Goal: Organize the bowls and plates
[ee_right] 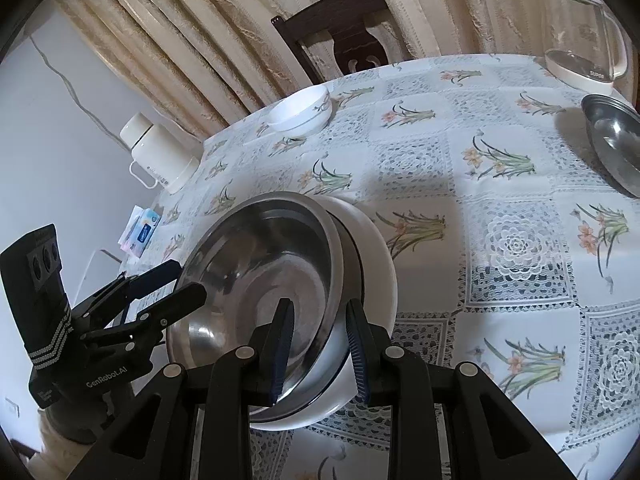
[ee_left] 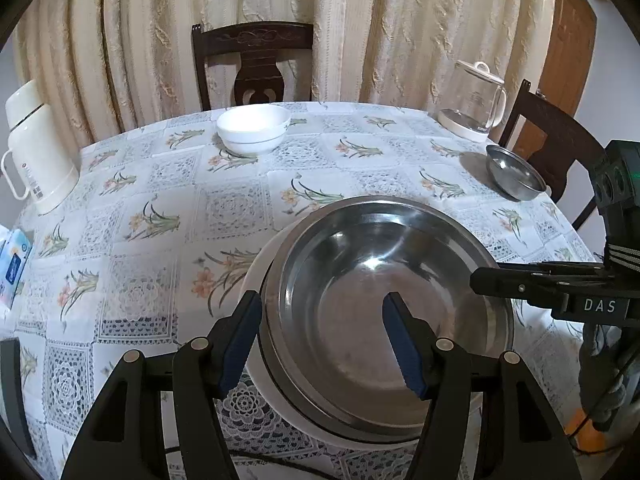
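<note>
A large steel bowl (ee_left: pixel 360 280) (ee_right: pixel 260 272) sits nested in a white dish (ee_left: pixel 256 276) (ee_right: pixel 376 264) at the near side of the table. My left gripper (ee_left: pixel 320 340) (ee_right: pixel 180 280) is open and straddles the steel bowl's rim, one finger outside and one inside. My right gripper (ee_right: pixel 320 348) (ee_left: pixel 486 276) straddles the opposite rim of the stack, one pad inside the steel bowl and one outside the white dish, with a gap still showing. A white bowl (ee_left: pixel 254 128) (ee_right: pixel 300 114) stands at the far side. A small steel bowl (ee_left: pixel 514 174) (ee_right: pixel 614 140) rests near the right edge.
A glass kettle (ee_left: pixel 476 100) (ee_right: pixel 584 28) stands at the far right corner and a white thermos (ee_left: pixel 36 148) (ee_right: pixel 160 156) at the left edge. A tissue pack (ee_left: pixel 14 264) lies near the left edge. Dark chairs (ee_left: pixel 256 64) stand behind the table, curtains beyond.
</note>
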`<state>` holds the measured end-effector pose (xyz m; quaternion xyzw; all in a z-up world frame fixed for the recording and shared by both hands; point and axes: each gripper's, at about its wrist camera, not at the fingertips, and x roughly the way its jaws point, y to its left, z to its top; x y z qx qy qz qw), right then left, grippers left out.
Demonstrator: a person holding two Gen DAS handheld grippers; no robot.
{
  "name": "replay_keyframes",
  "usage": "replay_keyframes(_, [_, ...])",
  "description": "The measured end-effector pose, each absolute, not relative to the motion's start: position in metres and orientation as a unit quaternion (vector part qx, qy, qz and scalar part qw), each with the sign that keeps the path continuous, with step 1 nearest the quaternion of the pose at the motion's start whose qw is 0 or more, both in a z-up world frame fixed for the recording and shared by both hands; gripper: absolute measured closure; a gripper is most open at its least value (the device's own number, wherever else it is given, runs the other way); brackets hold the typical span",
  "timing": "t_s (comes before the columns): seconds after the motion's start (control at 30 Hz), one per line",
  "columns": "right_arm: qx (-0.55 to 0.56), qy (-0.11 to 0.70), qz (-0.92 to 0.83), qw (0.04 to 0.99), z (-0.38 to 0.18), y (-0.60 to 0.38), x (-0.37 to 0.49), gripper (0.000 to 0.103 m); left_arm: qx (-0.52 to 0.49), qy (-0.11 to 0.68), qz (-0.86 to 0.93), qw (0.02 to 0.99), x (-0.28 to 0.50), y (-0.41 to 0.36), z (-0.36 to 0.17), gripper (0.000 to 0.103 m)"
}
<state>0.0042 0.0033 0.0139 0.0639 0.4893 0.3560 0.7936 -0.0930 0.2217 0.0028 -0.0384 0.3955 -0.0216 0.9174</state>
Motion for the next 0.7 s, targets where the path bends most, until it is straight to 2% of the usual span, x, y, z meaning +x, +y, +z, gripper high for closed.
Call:
replay_keyframes(0.33, [0.068,0.489,0.347,0.797,0.017,-0.003,0.007,0.074,-0.047,0.395,-0.022,0.917,-0.090,0.225,0.004,0.039])
replay_keyframes(0.4, [0.076,0.489,0.347,0.797,0.018,-0.005,0.009,0.070,-0.059,0.397,-0.026,0.916,-0.088,0.229,0.006,0.039])
replay_keyframes(0.47, [0.087,0.486,0.344,0.799,0.021,-0.008,0.011,0.057,-0.076,0.398,-0.033,0.914,-0.087,0.235,0.007,0.039])
replay_keyframes(0.7, [0.099,0.476,0.336,0.807,0.031,-0.015,0.022,0.056,-0.117,0.385,-0.034,0.915,-0.078,0.254,0.018,0.039])
